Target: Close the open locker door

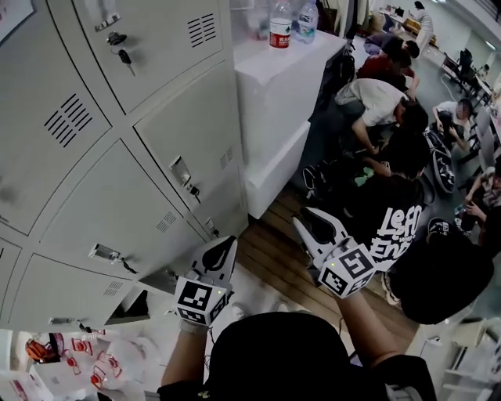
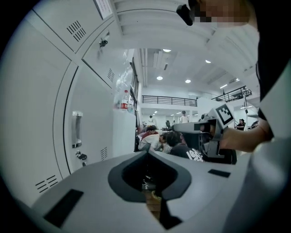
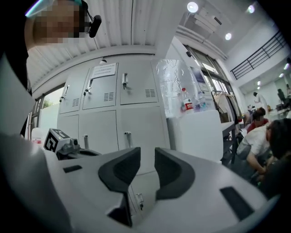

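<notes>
The left tool (image 2: 146,154) is clenched. Its two jaws meet at the tips and there is nothing in them. The right tool (image 3: 148,152) is released. Its jaws have a small gap between them, and nothing is in that gap.

From the head view, both tools are held out in front of the person. The left tool (image 1: 224,244) is close to the lockers (image 1: 117,211) but does not touch them. The right tool (image 1: 311,225) is over the wood floor (image 1: 270,254), well away from the lockers.

The open locker door (image 1: 129,309) is low down in the row of grey lockers, just to the left of the left tool. A dark gap shows there. I cannot tell how wide it is open. The other doors nearby look closed, and some have keys in their locks.

Past the lockers is a white counter (image 1: 282,86). Two water bottles (image 1: 280,23) stand on top of it. On the right side, some people (image 1: 383,102) bend down or sit near the floor.
</notes>
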### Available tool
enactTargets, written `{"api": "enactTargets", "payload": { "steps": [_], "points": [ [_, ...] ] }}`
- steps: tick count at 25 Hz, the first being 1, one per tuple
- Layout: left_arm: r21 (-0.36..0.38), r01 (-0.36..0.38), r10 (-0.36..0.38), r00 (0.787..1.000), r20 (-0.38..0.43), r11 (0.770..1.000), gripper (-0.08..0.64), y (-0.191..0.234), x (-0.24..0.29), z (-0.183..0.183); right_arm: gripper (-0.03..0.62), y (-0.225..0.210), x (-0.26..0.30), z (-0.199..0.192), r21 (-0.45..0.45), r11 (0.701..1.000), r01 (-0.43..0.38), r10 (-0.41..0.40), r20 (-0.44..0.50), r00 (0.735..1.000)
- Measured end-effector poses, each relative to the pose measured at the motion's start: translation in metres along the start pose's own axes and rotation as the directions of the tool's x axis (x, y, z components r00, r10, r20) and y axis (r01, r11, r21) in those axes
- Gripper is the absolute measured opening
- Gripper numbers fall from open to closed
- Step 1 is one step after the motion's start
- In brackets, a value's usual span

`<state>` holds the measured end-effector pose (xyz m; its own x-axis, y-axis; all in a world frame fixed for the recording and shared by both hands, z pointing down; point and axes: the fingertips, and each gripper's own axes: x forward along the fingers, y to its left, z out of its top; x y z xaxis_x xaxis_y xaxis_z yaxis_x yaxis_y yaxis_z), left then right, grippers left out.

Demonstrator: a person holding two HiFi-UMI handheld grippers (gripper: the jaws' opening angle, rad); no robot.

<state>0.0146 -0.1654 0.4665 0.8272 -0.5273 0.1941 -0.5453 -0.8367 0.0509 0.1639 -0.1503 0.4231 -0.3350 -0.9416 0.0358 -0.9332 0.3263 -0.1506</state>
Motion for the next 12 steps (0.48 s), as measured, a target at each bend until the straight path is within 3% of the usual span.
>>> {"api": "enactTargets", "payload": {
  "steps": [12],
  "points": [
    [-0.009, 0.160, -0.160, 0.987, -0.001, 0.987, 0.023, -0.054, 0.031, -0.024, 0.110, -0.010, -0.060, -0.057, 0.051, 0.995, 0.084, -0.082, -0.029, 0.996]
  ]
}}
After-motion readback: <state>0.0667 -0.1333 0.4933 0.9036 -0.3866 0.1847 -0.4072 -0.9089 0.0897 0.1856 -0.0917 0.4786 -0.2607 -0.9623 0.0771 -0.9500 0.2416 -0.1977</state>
